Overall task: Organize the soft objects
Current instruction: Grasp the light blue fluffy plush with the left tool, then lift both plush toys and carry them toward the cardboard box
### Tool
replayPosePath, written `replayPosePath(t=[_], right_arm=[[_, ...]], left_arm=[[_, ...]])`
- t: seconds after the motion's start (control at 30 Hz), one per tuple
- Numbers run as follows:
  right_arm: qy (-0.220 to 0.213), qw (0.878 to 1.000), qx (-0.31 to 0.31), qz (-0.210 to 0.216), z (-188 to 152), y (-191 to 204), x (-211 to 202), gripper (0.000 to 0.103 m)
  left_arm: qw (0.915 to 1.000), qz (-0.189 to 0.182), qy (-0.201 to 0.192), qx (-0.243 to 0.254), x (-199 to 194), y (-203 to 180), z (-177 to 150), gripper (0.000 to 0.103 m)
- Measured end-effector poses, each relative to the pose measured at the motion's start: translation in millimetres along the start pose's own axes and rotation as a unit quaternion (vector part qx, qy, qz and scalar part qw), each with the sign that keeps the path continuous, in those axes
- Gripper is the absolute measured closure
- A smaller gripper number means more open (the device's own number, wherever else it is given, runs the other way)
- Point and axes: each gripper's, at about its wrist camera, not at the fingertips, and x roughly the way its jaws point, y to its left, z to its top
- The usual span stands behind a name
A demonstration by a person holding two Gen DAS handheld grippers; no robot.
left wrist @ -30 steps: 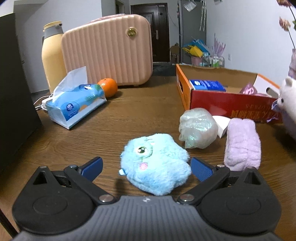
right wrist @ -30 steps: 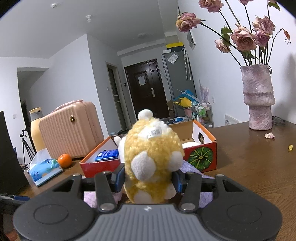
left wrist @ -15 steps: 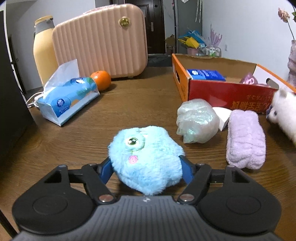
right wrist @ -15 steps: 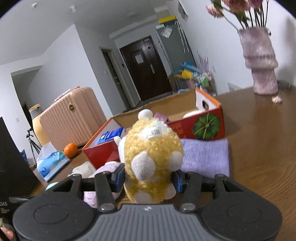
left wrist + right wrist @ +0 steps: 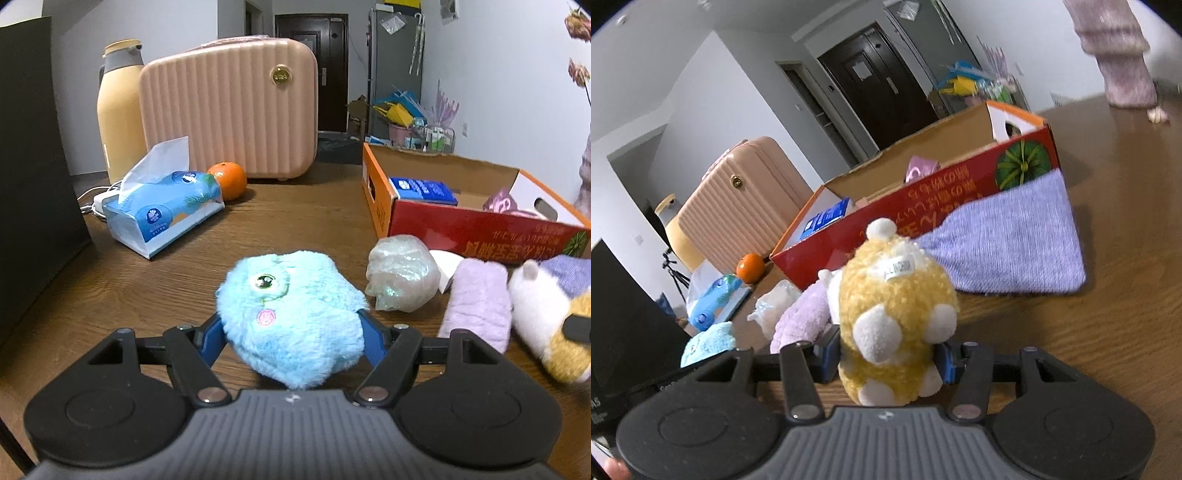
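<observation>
Left gripper (image 5: 293,332): clamped on the fluffy sky-blue plush ball (image 5: 291,319), blue pads sunk into the fur on both sides. Round-ish blob, long soft pile, one shiny green eye and a little pink cheek patch facing up.

Right gripper (image 5: 886,356): squeezing the curly yellow plush animal with white paws (image 5: 895,321). Nubby, bobbly fleece, white pom-pom on top, sewn-in white label on its back. It sits upright between the fingers.

Ahead of the left fingers, to the right: a crinkly translucent plastic-wrapped lump (image 5: 402,273), pearly and wrinkled, then a rolled lilac terry towel (image 5: 478,299), tube shaped and fuzzy, lying right beside it.

Box: red-and-orange cardboard box (image 5: 476,225), open top, plain brown inside, further out past the lump. A flat blue packet (image 5: 423,188) lies in it, plus something pinkish I can't make out.

Past the right fingers: a flat lavender knit cloth (image 5: 1008,247), fine ribbed weave, far edge leaning up against the red box wall.

Far left of the left fingers: a soft blue tissue pack (image 5: 166,212) with a white sheet sticking up, a smooth round orange (image 5: 228,180) touching it, a ribbed pink hard-shell case (image 5: 229,107), a matte cream jug (image 5: 120,107).

Surface: dark brown wood-grain table (image 5: 147,288).
</observation>
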Motion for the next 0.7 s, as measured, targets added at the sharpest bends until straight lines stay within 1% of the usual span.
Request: replayPosePath(t=[0.2,0.3,0.47,0.7], right_arm=[[0.021,0.998,0.045,0.034,-3,-7,1,0.053],[0.031,0.997,0.058,0.045,-5,-7,3,0.053],[0.043,0.996,0.056,0.056,-9,-2,4,0.053],[0.044,0.994,0.083,0.056,-8,-7,4,0.053]], left_arm=[[0.9999,-0.004,-0.015,-0.007,-12,1,0,0.030],[0.9997,-0.007,-0.021,-0.008,-18,0,-1,0.030],[0.9994,-0.012,-0.031,-0.009,-27,-3,-3,0.030],[0.9991,-0.017,-0.037,-0.006,-33,-7,-5,0.030]])
